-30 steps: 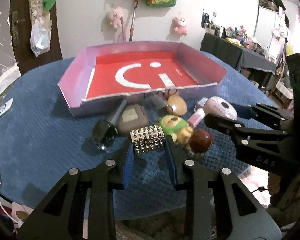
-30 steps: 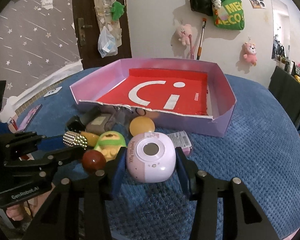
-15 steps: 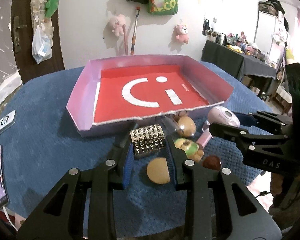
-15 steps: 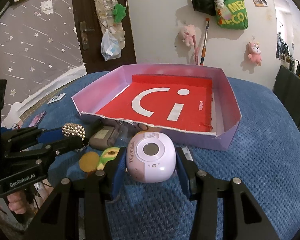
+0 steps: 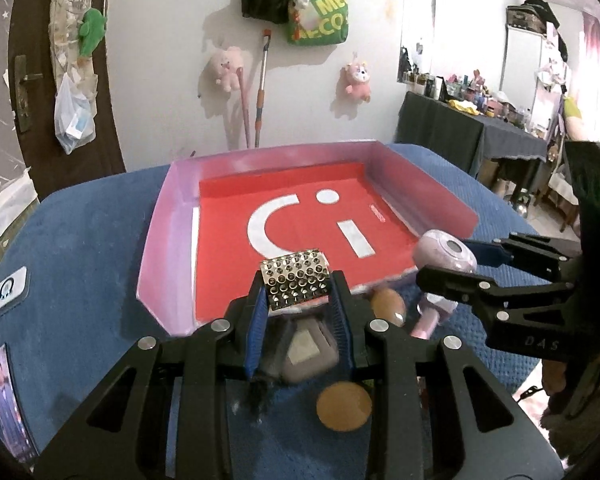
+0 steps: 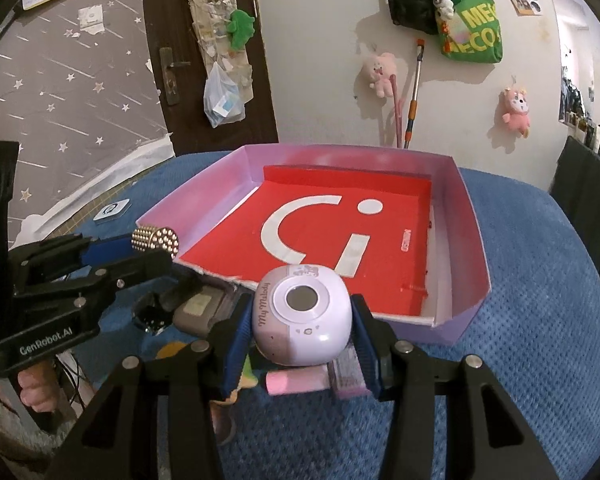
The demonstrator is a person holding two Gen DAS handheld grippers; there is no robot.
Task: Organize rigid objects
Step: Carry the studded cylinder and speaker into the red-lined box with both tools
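Observation:
My left gripper [image 5: 298,292] is shut on a silver studded block [image 5: 296,282], held in the air just over the near wall of the pink box [image 5: 160,248] with the red floor. My right gripper [image 6: 302,320] is shut on a round lilac-and-white toy camera [image 6: 302,316], lifted above the table before the box's near wall [image 6: 448,330]. In the right wrist view the left gripper [image 6: 156,246] hangs at the left with the studded block [image 6: 156,240]. In the left wrist view the right gripper [image 5: 448,264] shows at the right with the camera [image 5: 446,254].
On the blue cloth under the grippers lie a grey box with a pale label [image 5: 308,350], a tan disc [image 5: 344,406], a tan ball [image 5: 388,306], a pink tube [image 6: 296,382] and a black item [image 6: 152,314]. Phones [image 5: 8,290] lie at the table's left edge.
Both grippers have risen and moved forward towards the box with their objects. The pile of loose things now lies below and behind the fingertips.

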